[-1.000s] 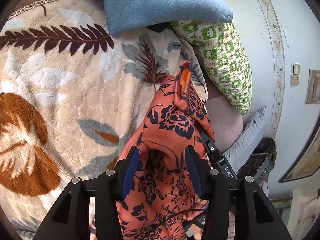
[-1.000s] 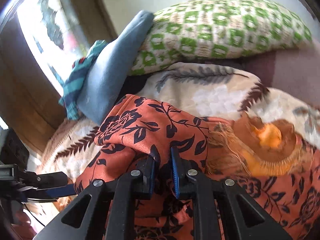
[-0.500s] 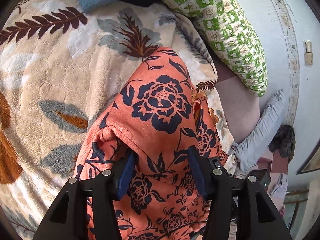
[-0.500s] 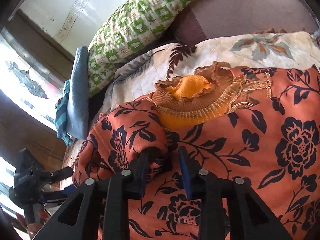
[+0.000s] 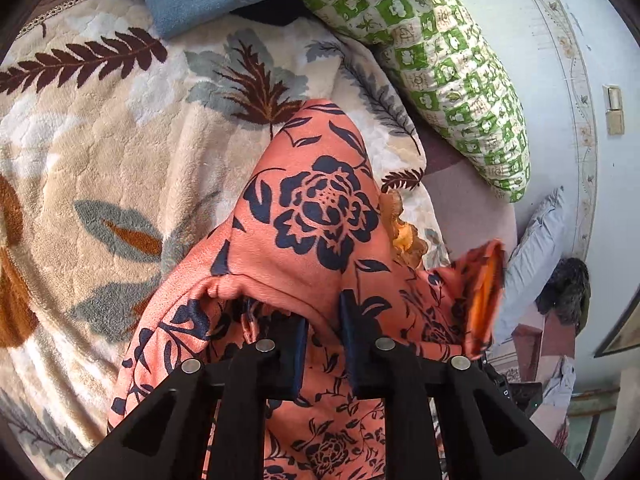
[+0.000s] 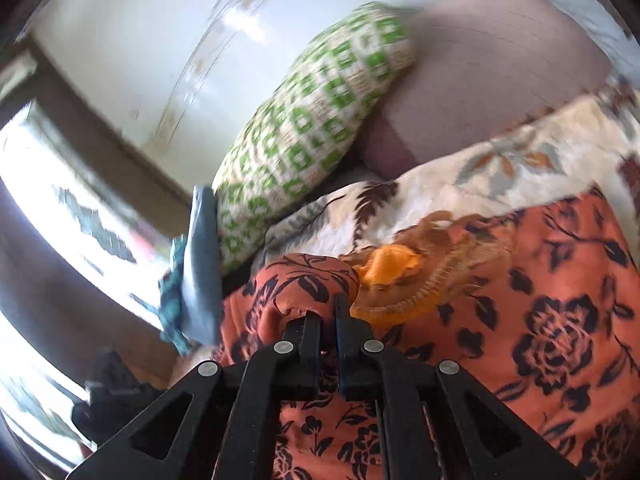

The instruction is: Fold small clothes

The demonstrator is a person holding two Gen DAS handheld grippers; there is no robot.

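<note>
Orange floral garment (image 5: 320,216) lies bunched on the leaf-patterned blanket (image 5: 100,152). My left hand-held gripper (image 5: 322,316), jaws just closing, pinches a fold of it; my right hand-held gripper (image 6: 328,312), also just closing, clamps another fold near the green checked pillow (image 6: 304,120).

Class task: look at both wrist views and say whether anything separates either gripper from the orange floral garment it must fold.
Nothing visible does. The left gripper and right gripper both have their jaws closed directly on folds of the orange floral garment, which lies on the leaf-patterned blanket.
</note>
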